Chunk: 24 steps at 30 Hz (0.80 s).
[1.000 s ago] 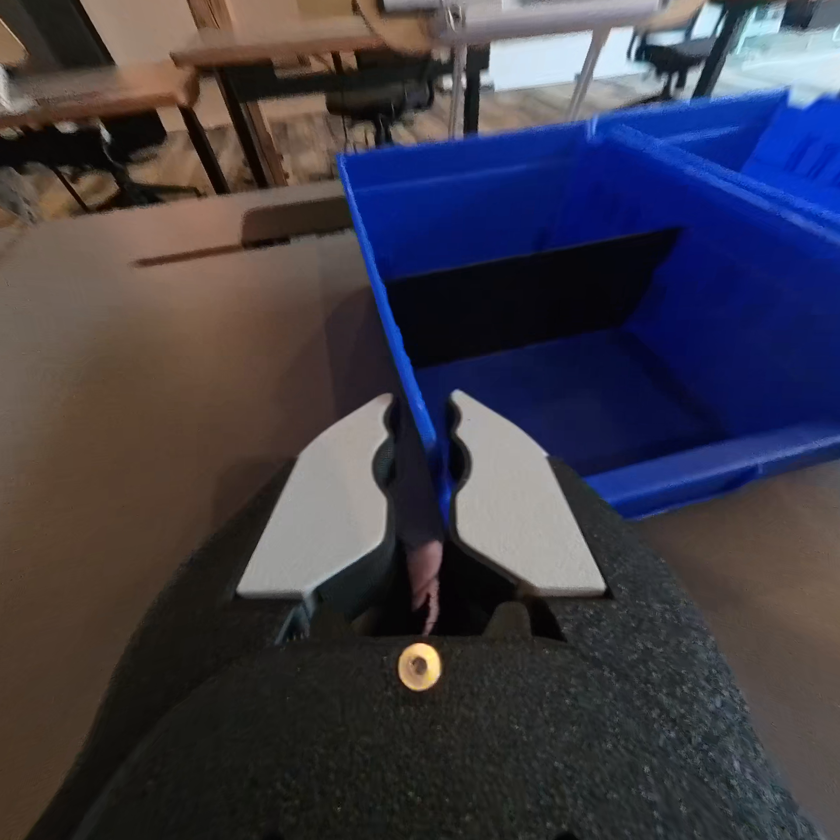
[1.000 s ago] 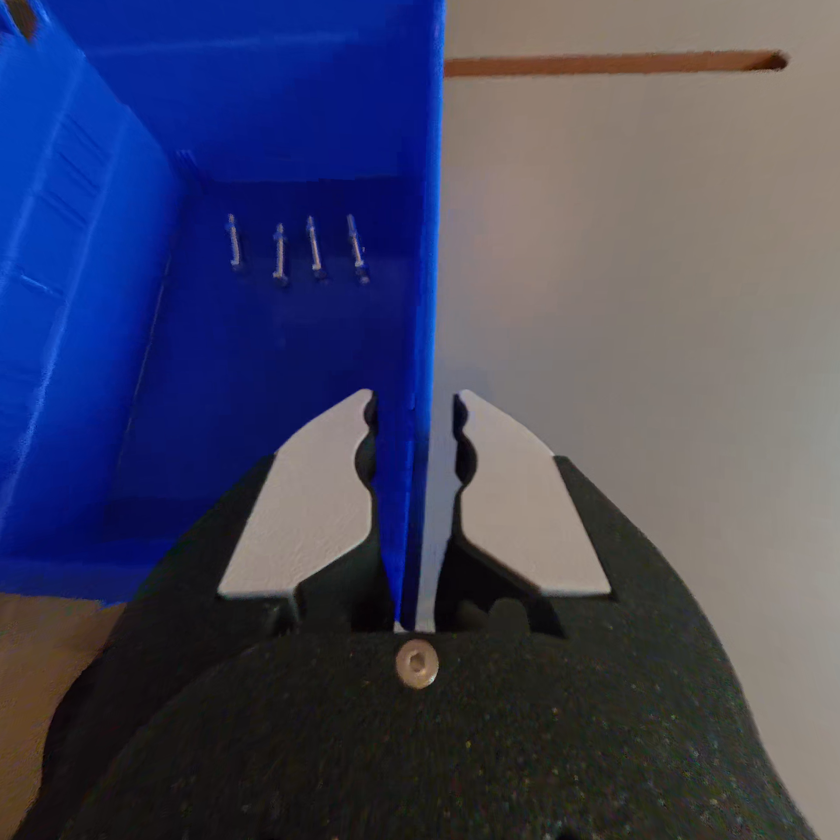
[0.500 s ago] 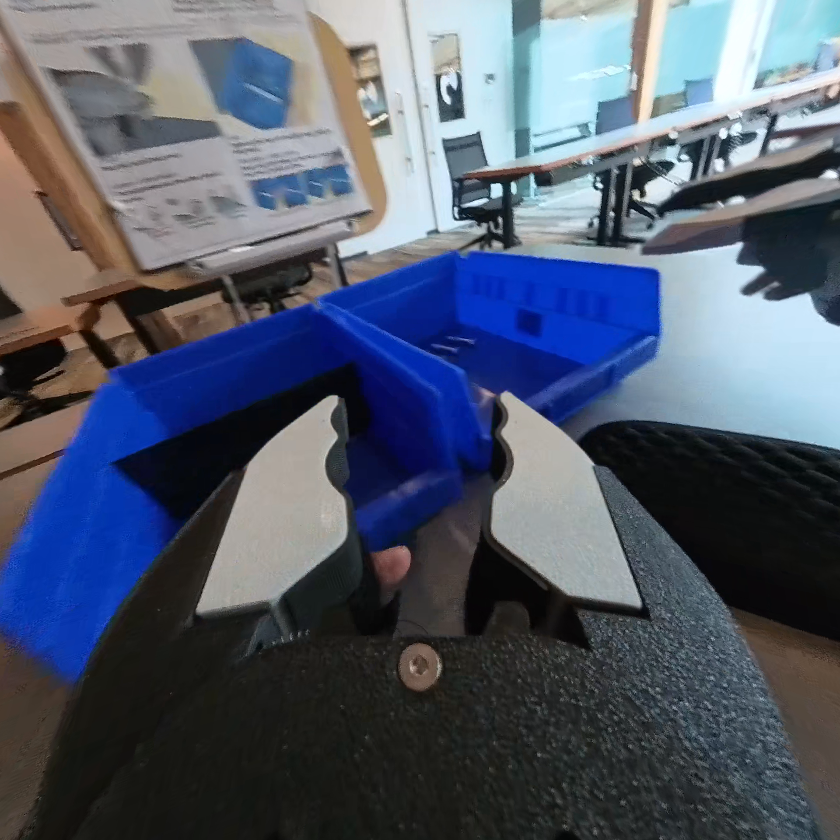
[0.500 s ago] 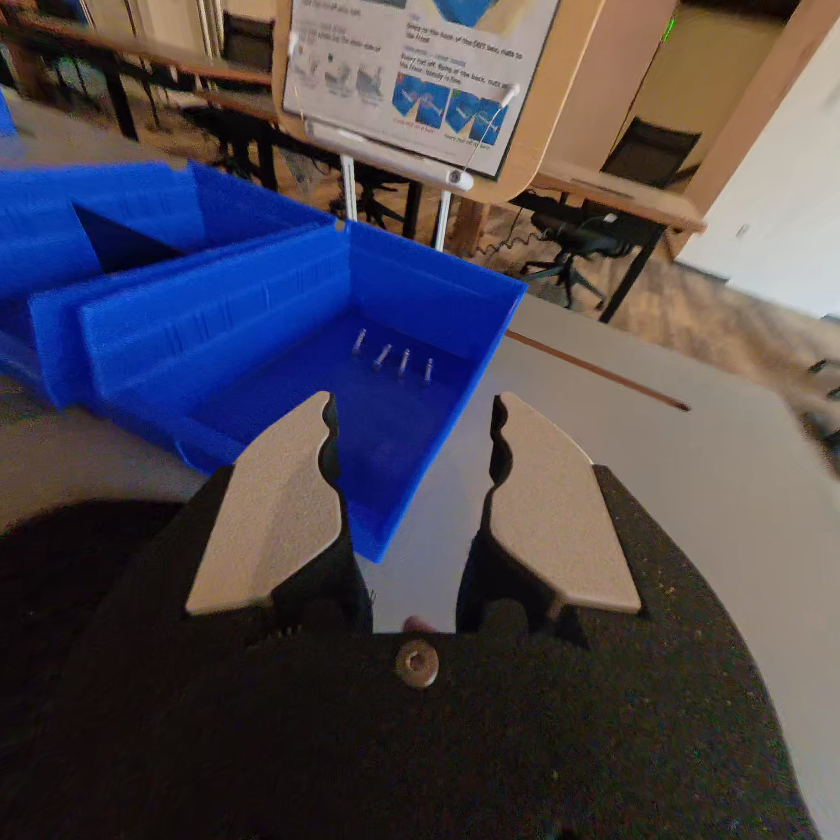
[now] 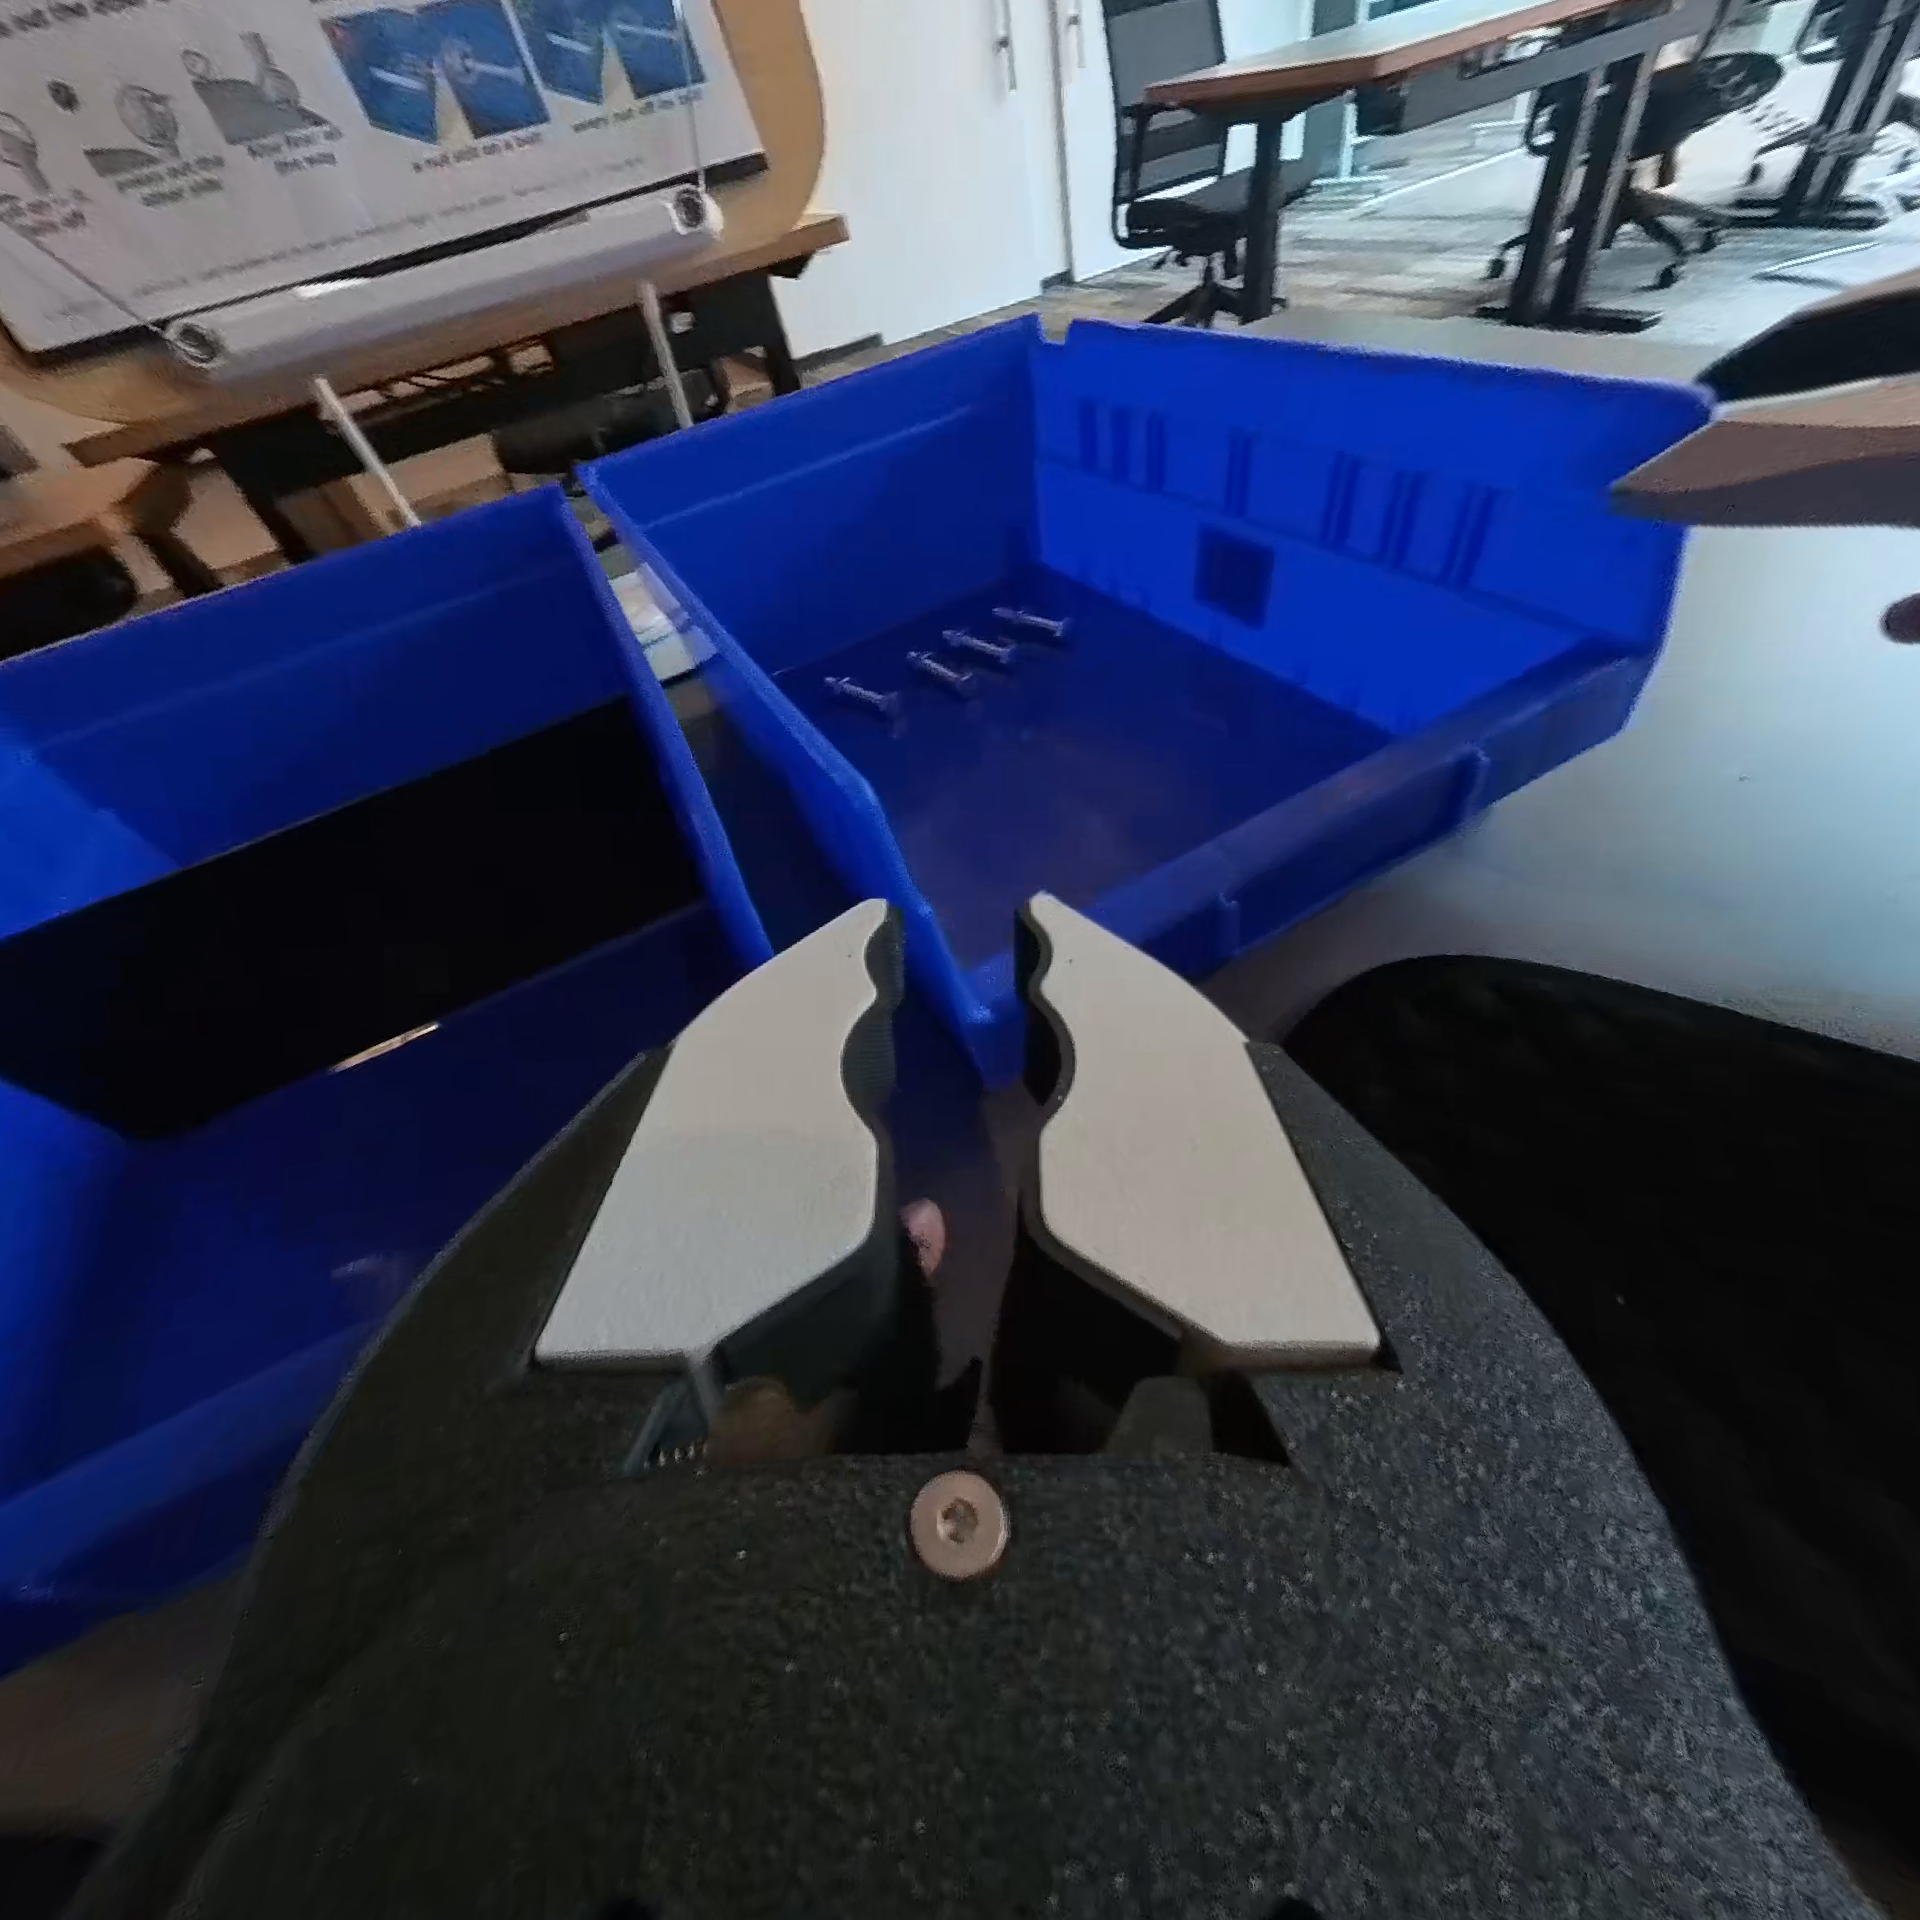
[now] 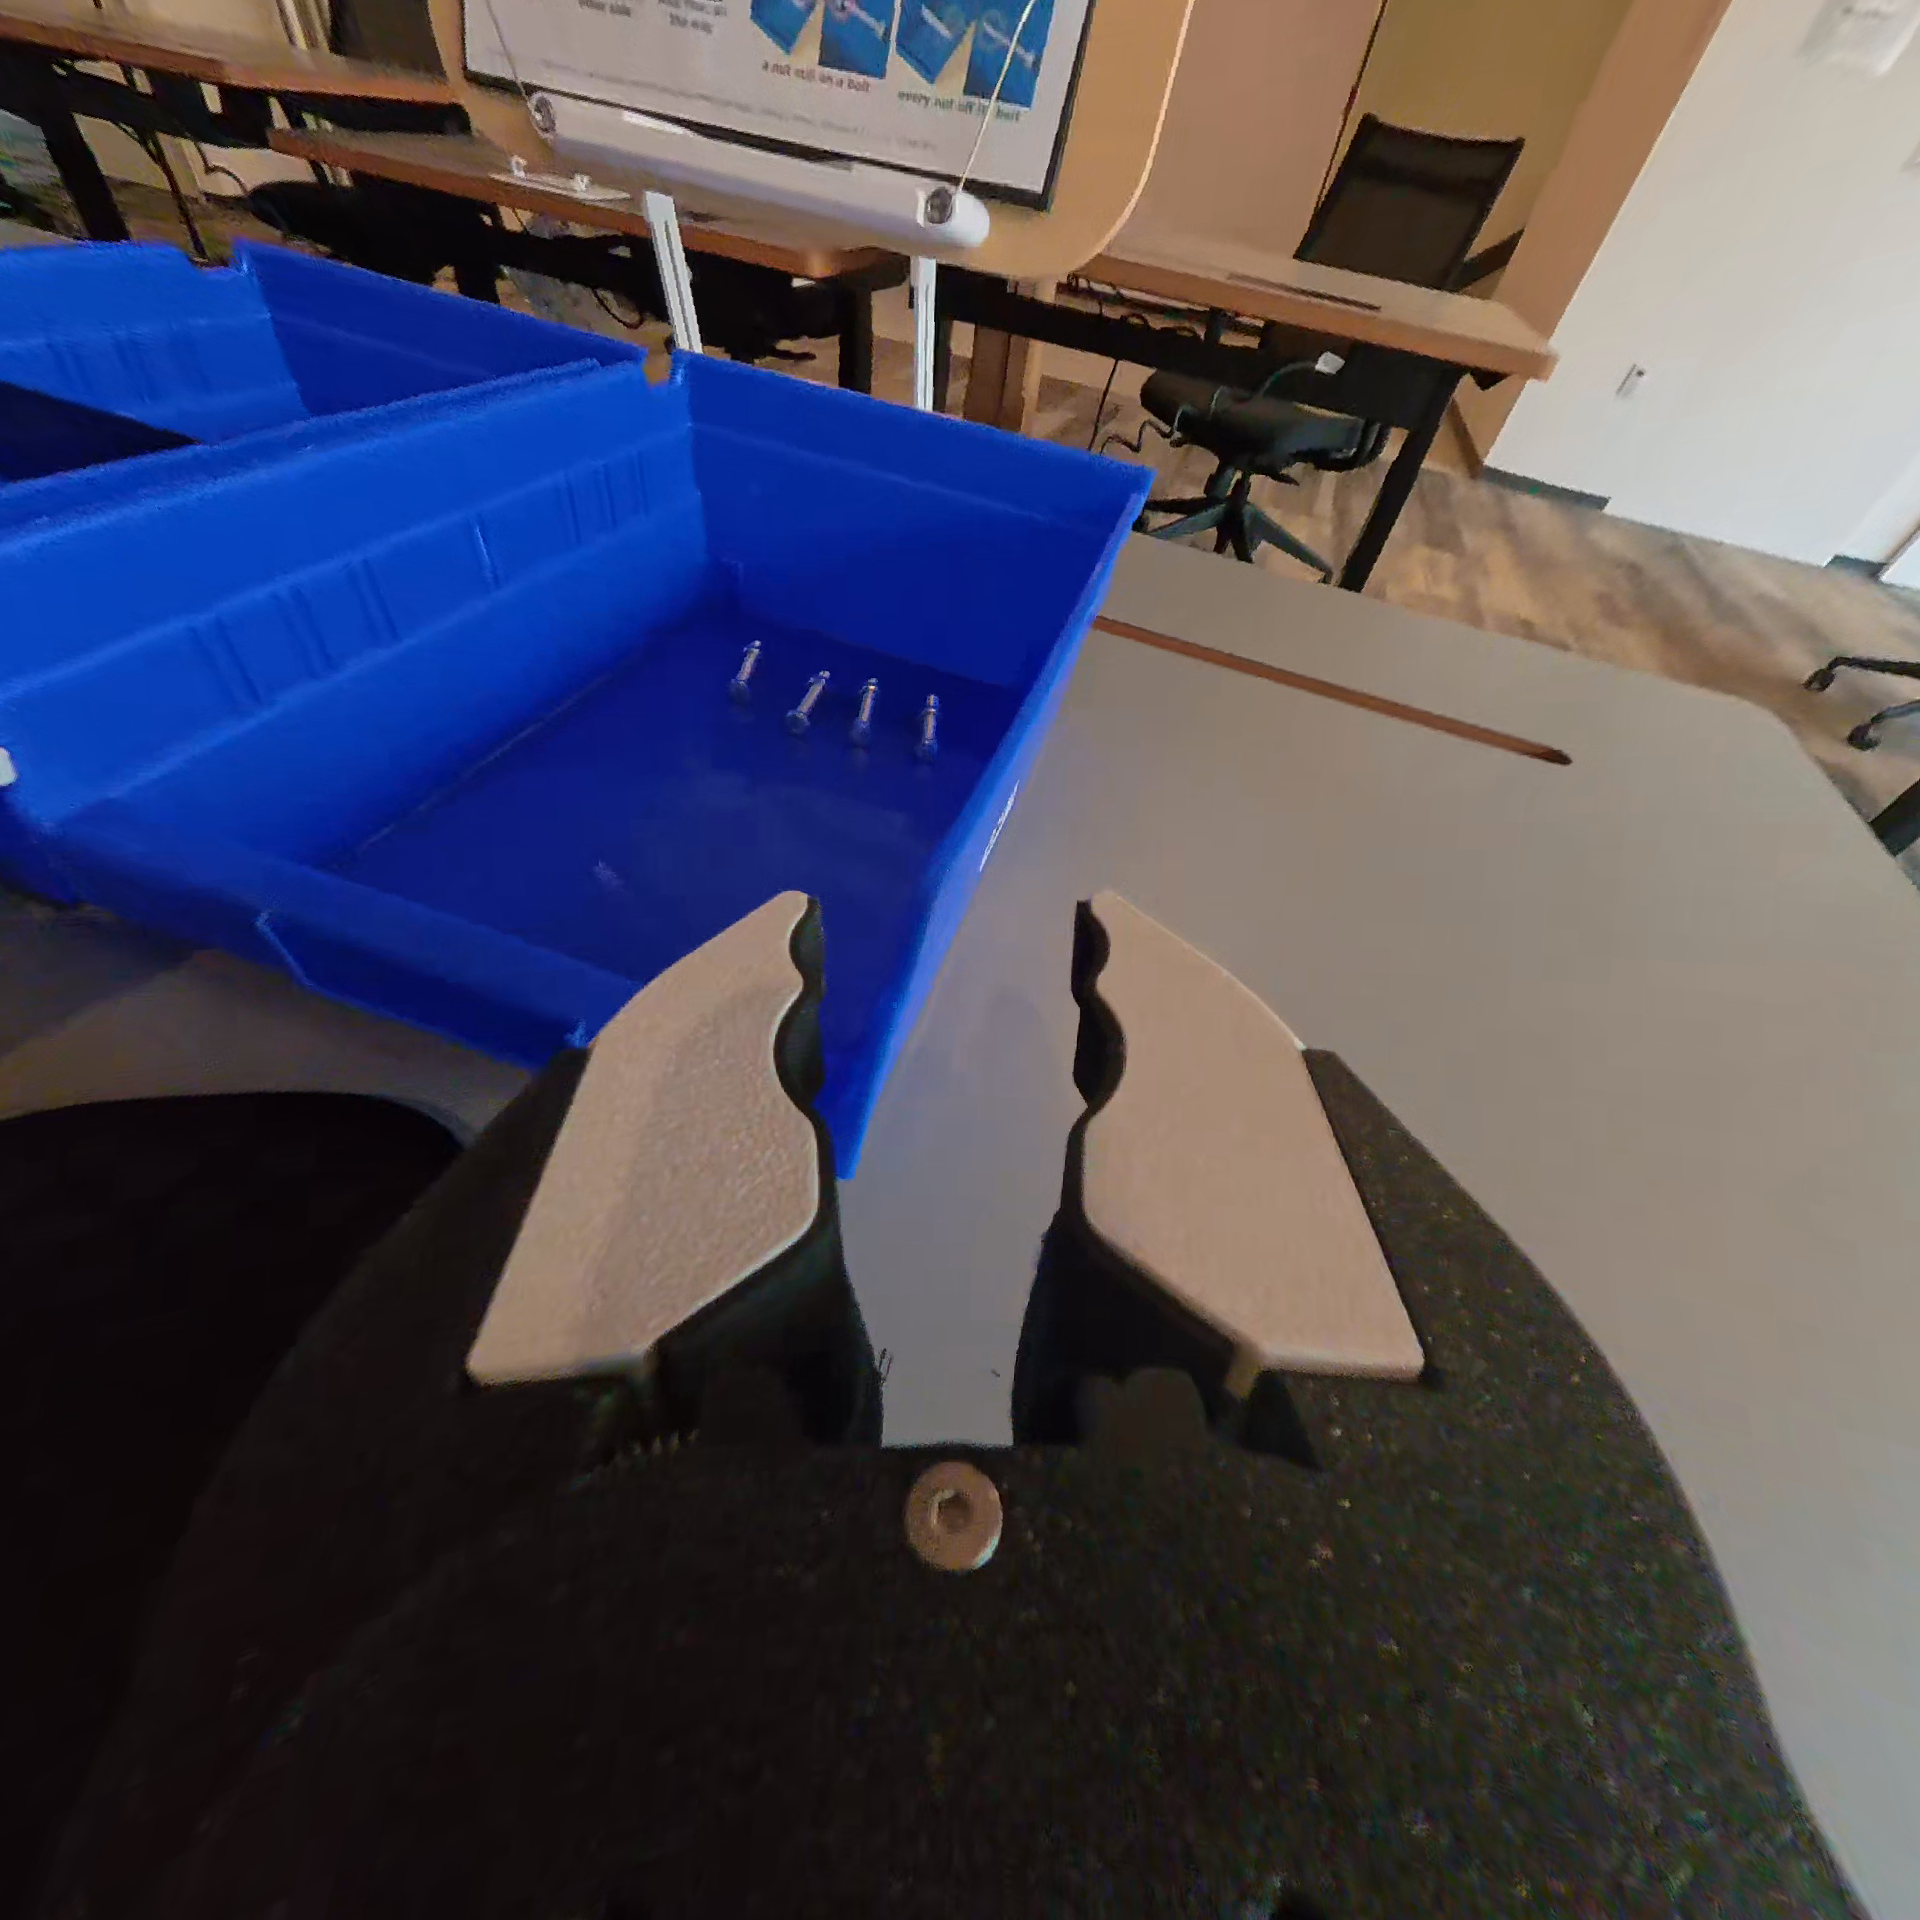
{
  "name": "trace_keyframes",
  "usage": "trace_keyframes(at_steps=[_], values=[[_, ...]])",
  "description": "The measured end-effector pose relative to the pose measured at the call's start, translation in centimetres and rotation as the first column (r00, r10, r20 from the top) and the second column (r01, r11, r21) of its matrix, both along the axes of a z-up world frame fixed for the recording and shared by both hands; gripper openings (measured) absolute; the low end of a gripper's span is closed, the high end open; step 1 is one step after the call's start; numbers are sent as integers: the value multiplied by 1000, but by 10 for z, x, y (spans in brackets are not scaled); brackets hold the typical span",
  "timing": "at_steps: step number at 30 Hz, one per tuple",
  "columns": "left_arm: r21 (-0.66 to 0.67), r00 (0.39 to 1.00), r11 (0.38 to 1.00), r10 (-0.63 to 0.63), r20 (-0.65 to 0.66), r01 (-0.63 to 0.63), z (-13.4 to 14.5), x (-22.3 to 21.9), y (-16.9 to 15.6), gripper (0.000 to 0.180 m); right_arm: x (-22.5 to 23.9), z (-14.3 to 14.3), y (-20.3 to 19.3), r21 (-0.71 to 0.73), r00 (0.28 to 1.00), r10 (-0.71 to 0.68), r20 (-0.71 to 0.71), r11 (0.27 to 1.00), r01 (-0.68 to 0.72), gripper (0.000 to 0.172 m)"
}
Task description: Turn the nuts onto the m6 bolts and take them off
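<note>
On the grey counter (image 6: 1455,935), two blue plastic storage bins sit side by side, nearly touching. The right-hand blue bin (image 6: 904,499) has a low front lip and is open on top; four small silver m6 bolts (image 6: 831,701) lie in a row on its floor near the back wall, roughly parallel, heads toward the front. Same bolts show in the left wrist view (image 5: 951,655) as a short diagonal row. Can't tell whether nuts are on them, too small. The left-hand blue bin (image 5: 312,644) has a dark interior; contents not visible.

Left gripper (image 5: 961,966): grey fingers w/ black pads, jaws narrowly apart, hovering over the front-left corner of the right-hand bin. The bin's corner shows through the gap, but it lies beyond the fingertips and isn't clamped; nothing in the grasp.

Right gripper (image 6: 945,956): jaws wider apart, nothing between them but counter and the bin's right side wall farther off. It sits above the counter just off the bin's front-right corner. Its fingers also poke in at the right edge of the left wrist view (image 5: 1766,457).

Background: a white poster board on a stand (image 6: 769,62), wooden desks & black office chairs (image 6: 1257,436) beyond the counter.
</note>
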<state>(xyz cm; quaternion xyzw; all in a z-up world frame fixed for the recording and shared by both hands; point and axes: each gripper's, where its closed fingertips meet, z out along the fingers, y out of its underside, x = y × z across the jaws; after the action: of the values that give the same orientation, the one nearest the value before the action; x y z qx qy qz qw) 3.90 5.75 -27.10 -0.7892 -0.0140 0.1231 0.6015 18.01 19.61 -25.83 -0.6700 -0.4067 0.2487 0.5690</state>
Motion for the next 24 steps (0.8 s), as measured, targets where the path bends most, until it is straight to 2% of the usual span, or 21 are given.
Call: trace_keyframes(at_steps=[3, 8, 16, 18, 20, 21, 24], values=[[0, 998, 999, 51, -31, -51, -1, -2, 1, 19, -2, -8, 3, -22, 999, -16, 40, 1000, 17, 47], [6, 995, 996, 85, -60, -84, -3, 3, 1, 36, -7, -18, 9, -53, 994, -41, 96, 998, 46, 50], [-5, 990, 991, 136, -31, -137, -9, -3, 16, 32, -14, -32, 21, -32, 974, -85, 212, 995, 94, 40], [-25, 990, 990, 137, -33, -138, -12, -4, 18, 24, -16, -34, 26, -33, 971, -91, 223, 994, 101, 35], [-36, 991, 991, 129, -20, -129, -13, -7, 22, 12, -20, -36, 28, -46, 971, -73, 228, 995, 85, 12], [-44, 993, 992, 119, -14, -120, -15, -7, 24, 12, -22, -38, 30, -48, 969, -71, 237, 995, 85, 8], [-56, 990, 990, 123, -69, -126, -15, -11, 27, 10, -20, -37, 30, -5, 955, -108, 276, 993, 114, 6]])
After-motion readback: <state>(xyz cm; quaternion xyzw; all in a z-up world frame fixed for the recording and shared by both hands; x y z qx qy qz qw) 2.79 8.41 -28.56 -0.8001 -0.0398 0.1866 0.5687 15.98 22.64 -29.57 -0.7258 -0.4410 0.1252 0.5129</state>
